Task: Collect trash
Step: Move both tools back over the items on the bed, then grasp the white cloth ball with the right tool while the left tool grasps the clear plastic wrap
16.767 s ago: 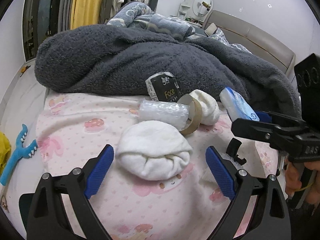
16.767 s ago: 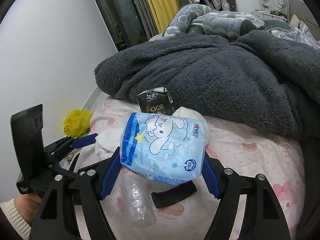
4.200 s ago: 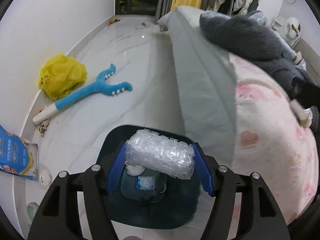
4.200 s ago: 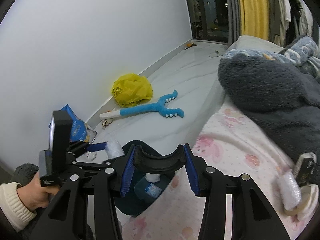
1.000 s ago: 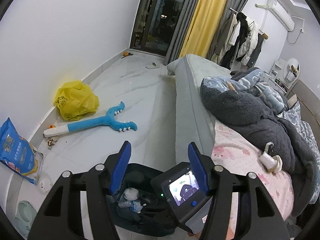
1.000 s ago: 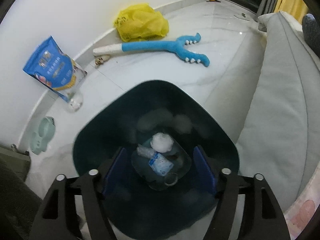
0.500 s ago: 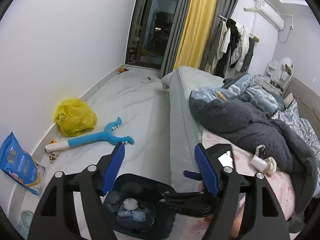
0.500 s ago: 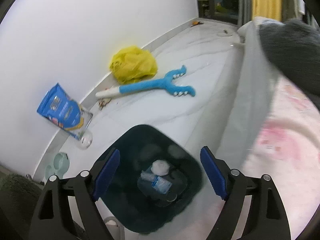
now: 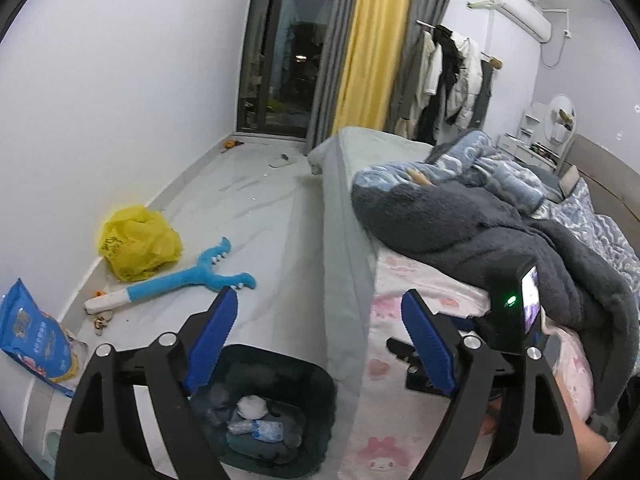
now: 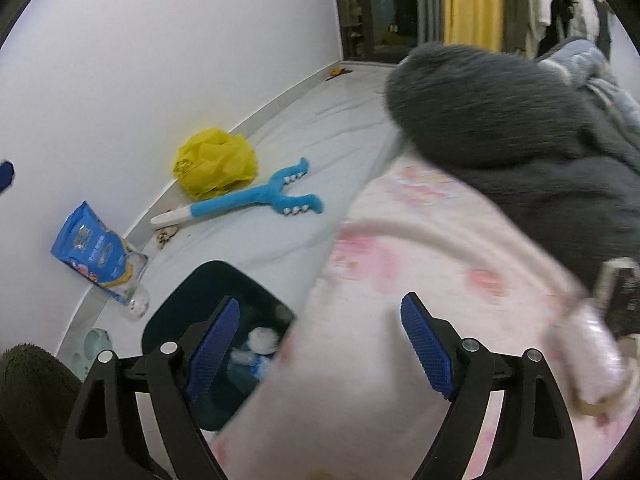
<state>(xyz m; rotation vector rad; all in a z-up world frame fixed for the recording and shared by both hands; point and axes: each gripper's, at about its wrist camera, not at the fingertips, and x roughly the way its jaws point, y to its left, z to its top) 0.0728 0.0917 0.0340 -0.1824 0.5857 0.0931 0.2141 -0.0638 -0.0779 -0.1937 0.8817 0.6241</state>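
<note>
With the left tongs [image 9: 318,344] opening on nothing and the right tongs [image 10: 320,346] spread and bare, the remaining trash [image 10: 592,344] against the grey blanket [image 10: 520,128] on the bed could roll off if nudged

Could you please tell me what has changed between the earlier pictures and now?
The bubble wrap roll and black curved piece the claws held are gone; the left claw, jaws opening, and right claw are empty. Both views swung from the bin toward the bed. The yellow bag and blue toy stayed.
</note>
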